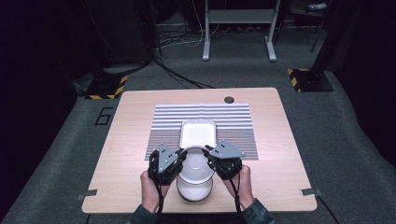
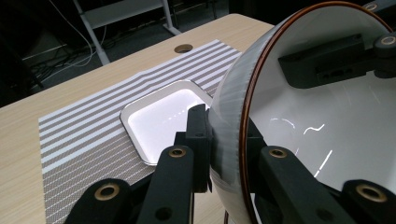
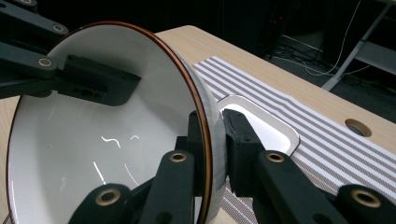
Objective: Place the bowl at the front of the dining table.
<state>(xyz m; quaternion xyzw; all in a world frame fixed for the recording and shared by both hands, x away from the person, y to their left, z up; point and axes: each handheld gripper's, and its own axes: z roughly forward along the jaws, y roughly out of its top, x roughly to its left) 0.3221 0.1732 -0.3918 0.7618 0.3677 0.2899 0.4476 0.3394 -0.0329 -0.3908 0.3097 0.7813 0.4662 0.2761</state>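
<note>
Both claws on one white bowl (image 1: 195, 164) from above: left claw (image 1: 180, 156) on its left rim, right claw (image 1: 210, 156) on its right, held over a second bowl (image 1: 194, 190) at the table's (image 1: 126, 140) near edge; left gripper view, left claw (image 2: 224, 140) pinching the brown-edged rim, square tray (image 2: 163, 119) on the striped mat (image 2: 79, 140) beyond; right gripper view, right claw (image 3: 212, 135) clamped likewise.

Dim room w/ overhead light; glare on tray (image 1: 198, 132).
</note>
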